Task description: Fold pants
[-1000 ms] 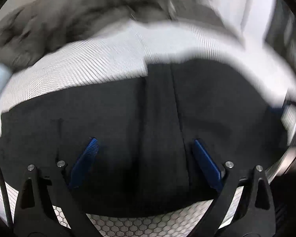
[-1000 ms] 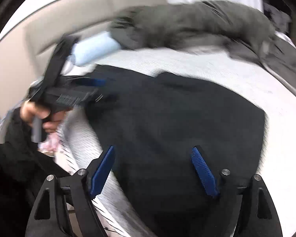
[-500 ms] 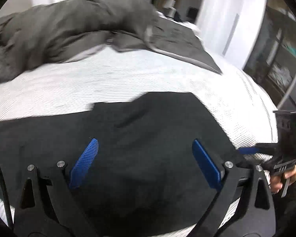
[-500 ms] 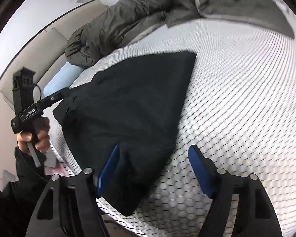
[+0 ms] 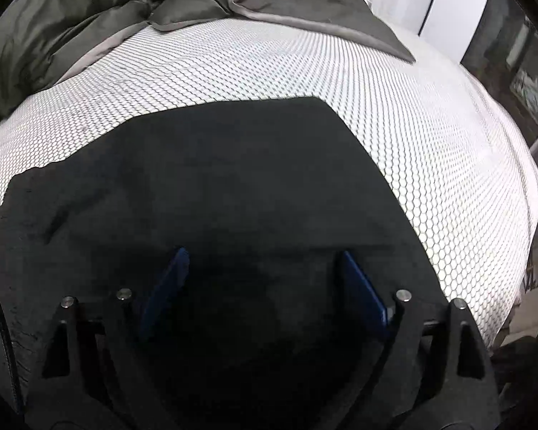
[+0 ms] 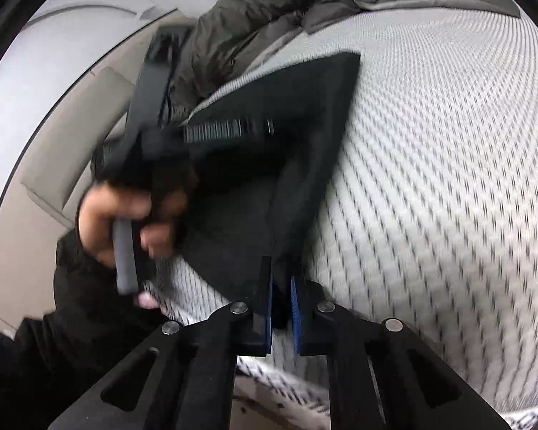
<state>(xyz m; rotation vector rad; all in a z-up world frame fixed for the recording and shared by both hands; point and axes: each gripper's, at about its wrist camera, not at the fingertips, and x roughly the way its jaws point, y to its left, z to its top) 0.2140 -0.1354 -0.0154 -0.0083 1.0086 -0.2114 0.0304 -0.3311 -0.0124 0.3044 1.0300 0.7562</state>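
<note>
No brand, label or writing can be read anywhere: the ribbed strip on the body of the left tool is blurred, and the cloth shows no tag.

The black pants (image 5: pixel 211 193) lie folded flat on the bed (image 5: pixel 430 150), whose white cover carries a fine honeycomb print. In the right wrist view the pants (image 6: pixel 269 150) form a long dark slab. Its long axis runs from the near edge of the bed, where the right tongs are, away toward the grey duvet (image 6: pixel 254 14) bunched at the far side; the far end is cut square, the near end tapers to a corner. One long edge of the pants borders bare patterned cover, the other lies toward the bed's edge by the beige wall.

The right tongs (image 6: pixel 281 288) are closed on that near corner of the pants, black cloth pinched between the blue pads at the bed's near edge.

The left tongs (image 5: pixel 262 279) hang above the pants close to the bed's near edge, jaws wide but closing, with cloth beneath them and nothing pinched. In the right wrist view the person's left hand (image 6: pixel 125 215), in a black sleeve, holds the tool's handle over the pants, blurred.
</note>
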